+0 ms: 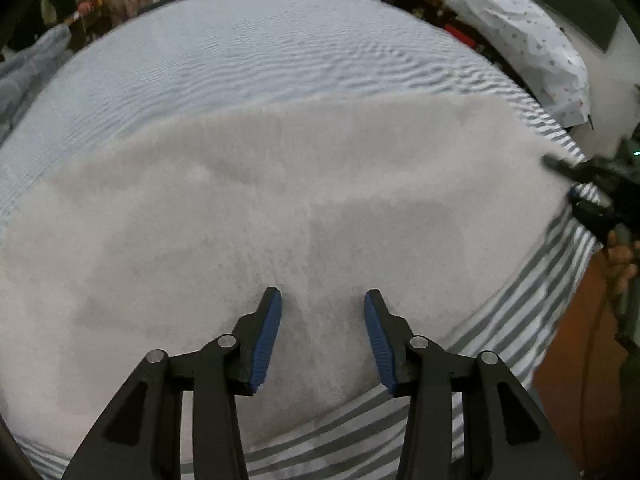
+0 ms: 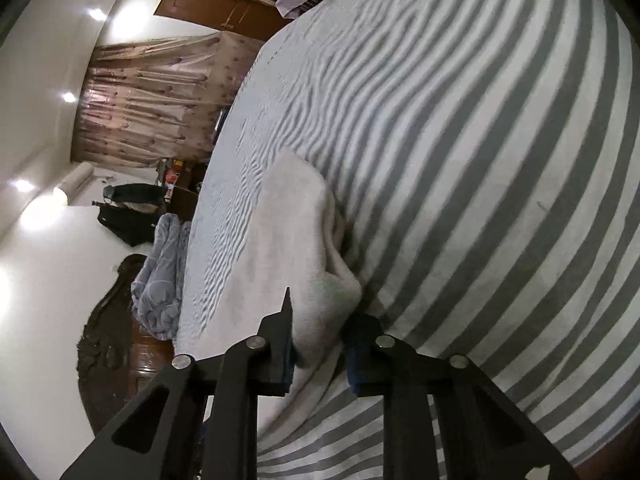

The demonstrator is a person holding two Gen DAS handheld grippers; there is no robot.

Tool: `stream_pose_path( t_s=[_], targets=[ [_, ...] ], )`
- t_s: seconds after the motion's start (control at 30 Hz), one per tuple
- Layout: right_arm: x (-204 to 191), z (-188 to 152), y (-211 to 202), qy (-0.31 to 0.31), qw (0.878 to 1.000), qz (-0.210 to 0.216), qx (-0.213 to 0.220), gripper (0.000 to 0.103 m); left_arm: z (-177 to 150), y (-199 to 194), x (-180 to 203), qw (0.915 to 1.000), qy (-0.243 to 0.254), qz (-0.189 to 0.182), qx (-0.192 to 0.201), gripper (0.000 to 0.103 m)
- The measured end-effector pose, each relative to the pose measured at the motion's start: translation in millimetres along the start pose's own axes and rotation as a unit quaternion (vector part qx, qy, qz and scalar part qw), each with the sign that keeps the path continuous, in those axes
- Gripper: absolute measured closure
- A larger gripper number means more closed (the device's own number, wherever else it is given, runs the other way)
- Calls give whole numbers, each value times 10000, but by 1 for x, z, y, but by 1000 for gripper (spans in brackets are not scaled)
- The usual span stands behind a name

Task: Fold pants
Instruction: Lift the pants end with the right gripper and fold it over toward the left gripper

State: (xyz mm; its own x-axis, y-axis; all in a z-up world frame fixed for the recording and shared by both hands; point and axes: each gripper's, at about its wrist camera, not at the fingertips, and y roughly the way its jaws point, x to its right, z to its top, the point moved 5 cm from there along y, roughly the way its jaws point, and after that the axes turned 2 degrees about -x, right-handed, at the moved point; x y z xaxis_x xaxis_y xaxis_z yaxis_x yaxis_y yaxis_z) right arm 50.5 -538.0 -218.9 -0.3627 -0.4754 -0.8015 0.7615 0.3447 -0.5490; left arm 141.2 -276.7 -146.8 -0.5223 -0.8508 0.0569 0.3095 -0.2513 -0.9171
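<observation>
Pale pants lie spread flat across a grey-striped bed. The right gripper clamps a bunched end of the fabric at the bed's edge, while the left gripper hovers over the middle of the cloth, jaws apart and gripping nothing.

fuzzy matt pants, striped cloth bedsheet

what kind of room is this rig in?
Most likely a home bedroom. The pants lie on a bed with a striped sheet; a curtain hangs at the far wall, beside a wooden door; a bundled quilt sits by the bed's edge.
</observation>
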Motion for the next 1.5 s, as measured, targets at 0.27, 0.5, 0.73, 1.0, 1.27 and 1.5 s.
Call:
stream_pose_path(
  t_s=[0.27, 0.5, 0.73, 1.0, 1.27, 1.5],
  targets=[
    [-83, 4, -10, -873, 9960, 154, -52, 88, 2, -9, -6, 9998, 92, -129, 141, 57],
    [-196, -35, 29, -2002, 9770, 360, -643, 88, -2, -64, -101, 9934, -967, -273, 556, 56],
    [-256, -137, 115, -2892, 9404, 276, -1768, 88, -36, -109, -211, 9787, -1888, 49, 809, 48],
    [-230, -243, 198, -3475, 8960, -622, -2695, 75, -74, -111, -253, 9662, -2471, -279, 684, 48],
    [-245, -245, 150, -3171, 9161, -325, -2433, 54, -65, -118, -223, 9622, -2280, -1303, 719, 38],
    [-205, -253, 124, -2187, 9439, -112, -2472, 54, -67, -100, -185, 9546, -2238, -1945, 278, 36]
  ],
)
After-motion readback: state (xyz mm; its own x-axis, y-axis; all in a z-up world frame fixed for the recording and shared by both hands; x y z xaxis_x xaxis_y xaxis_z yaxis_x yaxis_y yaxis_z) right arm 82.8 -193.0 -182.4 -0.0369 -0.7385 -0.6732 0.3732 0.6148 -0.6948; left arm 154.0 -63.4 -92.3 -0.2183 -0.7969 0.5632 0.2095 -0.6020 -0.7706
